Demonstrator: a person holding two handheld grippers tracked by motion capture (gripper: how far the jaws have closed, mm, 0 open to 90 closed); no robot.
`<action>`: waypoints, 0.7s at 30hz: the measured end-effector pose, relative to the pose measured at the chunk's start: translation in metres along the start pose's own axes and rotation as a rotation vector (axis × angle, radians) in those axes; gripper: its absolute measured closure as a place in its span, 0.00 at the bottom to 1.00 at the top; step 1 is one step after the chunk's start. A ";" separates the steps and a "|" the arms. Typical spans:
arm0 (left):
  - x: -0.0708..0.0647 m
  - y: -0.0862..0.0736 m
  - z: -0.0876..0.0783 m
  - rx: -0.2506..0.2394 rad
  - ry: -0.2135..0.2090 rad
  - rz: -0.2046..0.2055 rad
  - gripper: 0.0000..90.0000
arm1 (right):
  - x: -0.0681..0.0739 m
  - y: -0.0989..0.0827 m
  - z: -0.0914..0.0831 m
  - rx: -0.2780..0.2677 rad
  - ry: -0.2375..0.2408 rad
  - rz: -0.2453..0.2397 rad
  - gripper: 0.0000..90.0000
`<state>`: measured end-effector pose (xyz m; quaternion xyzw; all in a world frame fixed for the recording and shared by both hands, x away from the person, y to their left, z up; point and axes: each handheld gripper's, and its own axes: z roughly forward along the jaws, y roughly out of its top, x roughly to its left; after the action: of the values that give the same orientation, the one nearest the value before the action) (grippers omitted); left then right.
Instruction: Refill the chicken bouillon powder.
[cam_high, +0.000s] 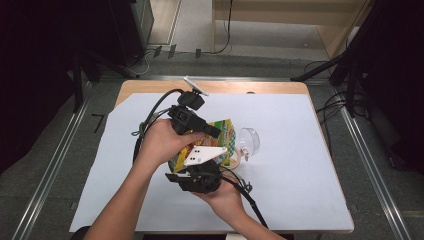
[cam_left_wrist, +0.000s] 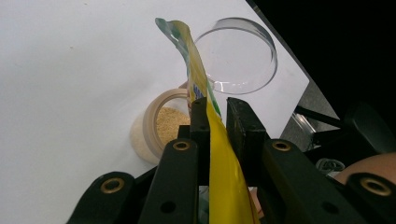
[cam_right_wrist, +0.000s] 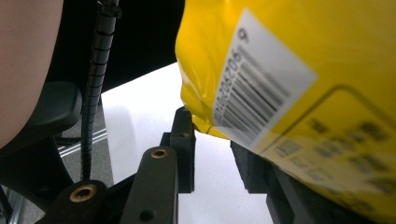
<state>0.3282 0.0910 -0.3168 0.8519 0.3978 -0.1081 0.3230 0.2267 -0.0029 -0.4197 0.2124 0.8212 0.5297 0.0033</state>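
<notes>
Left gripper view: left gripper (cam_left_wrist: 217, 116) pinches yellow bag (cam_left_wrist: 224, 182); right gripper (cam_right_wrist: 212, 149) grips its corner.

A white-covered wooden table (cam_high: 300, 150) stands on grey carpet (cam_high: 210, 60) between dark curtains (cam_high: 40, 60).

Two tools (cam_high: 212, 131) (cam_high: 200, 175), yellow pouch (cam_high: 226, 134), clear lid (cam_high: 249, 140)

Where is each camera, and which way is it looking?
High view: above the table, looking down at both hands holding the yellow bag with the left gripper and right gripper.
Left gripper view: along its jaws, pinching the bag over the jar and clear lid.
Right gripper view: along its jaws, under the bag's barcode.
All share the bag.
</notes>
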 end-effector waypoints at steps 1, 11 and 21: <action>0.000 0.000 0.000 0.000 0.000 0.000 0.91 | 0.000 0.000 0.000 0.001 0.000 -0.001 0.80; 0.000 0.000 0.000 -0.004 0.004 0.007 0.90 | 0.001 0.000 -0.001 0.002 0.000 -0.003 0.80; 0.000 0.000 0.000 -0.004 0.003 0.004 0.91 | 0.000 0.000 -0.001 0.003 -0.001 -0.002 0.80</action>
<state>0.3281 0.0907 -0.3171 0.8522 0.3966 -0.1054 0.3246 0.2262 -0.0033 -0.4190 0.2116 0.8221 0.5285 0.0039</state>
